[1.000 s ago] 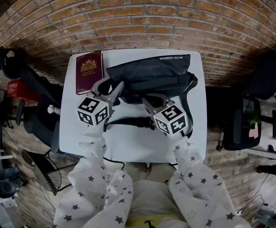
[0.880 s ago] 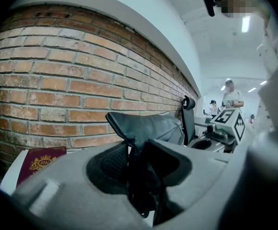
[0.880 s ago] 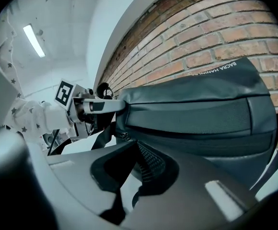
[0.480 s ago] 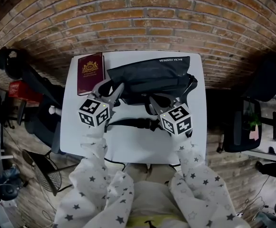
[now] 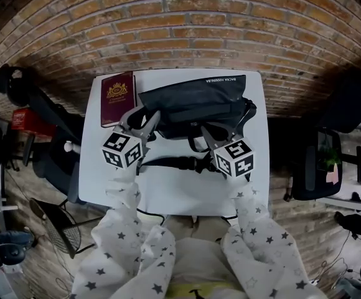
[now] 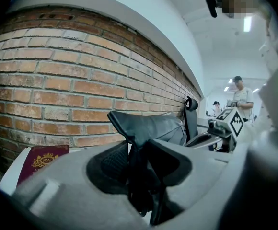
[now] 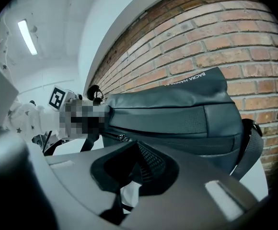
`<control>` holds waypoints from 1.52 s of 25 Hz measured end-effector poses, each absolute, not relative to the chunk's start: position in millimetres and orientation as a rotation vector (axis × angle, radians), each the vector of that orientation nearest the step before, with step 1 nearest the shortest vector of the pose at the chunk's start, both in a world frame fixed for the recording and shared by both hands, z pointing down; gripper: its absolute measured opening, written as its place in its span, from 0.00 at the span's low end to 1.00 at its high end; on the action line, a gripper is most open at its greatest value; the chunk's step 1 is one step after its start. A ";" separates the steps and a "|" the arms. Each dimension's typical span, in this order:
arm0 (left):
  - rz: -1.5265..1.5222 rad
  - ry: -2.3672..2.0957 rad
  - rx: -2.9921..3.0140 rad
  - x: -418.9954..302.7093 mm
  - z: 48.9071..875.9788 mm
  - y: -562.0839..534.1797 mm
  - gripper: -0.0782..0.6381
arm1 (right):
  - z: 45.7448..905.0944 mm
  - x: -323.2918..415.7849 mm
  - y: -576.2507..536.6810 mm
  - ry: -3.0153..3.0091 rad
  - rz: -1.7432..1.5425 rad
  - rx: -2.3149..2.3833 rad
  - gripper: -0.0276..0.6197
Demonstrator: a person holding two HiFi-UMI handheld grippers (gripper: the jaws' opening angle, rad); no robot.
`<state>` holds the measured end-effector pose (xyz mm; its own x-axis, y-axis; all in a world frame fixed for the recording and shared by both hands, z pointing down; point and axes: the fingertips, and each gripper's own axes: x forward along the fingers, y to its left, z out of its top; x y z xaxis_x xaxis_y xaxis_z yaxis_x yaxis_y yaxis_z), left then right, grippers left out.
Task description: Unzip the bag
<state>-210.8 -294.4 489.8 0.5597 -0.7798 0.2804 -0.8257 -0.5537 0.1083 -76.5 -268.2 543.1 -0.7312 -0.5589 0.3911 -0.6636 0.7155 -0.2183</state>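
Note:
A black bag lies across the far side of the white table, with its strap and buckle trailing toward me. My left gripper is shut on the bag's left end; in the left gripper view the black fabric stands pinched between the pads. At the bag's front, right of centre, my right gripper is shut. The right gripper view shows its jaws closed just below the zipper line, with a metal zipper slider a little to their left. Whether anything thin is pinched there I cannot tell.
A maroon passport lies flat on the table's far left corner, beside the bag. A brick wall backs the table. Office chairs stand to the left and right, with a fan on the floor.
My right gripper has slid to the right along the bag's front, still shut. The left gripper has kept its hold and place.

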 end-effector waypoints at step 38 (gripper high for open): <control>0.272 -1.400 2.530 -216.3 492.3 -296.4 0.28 | 537.4 -22.1 -284.9 -2.578 0.582 1.209 0.06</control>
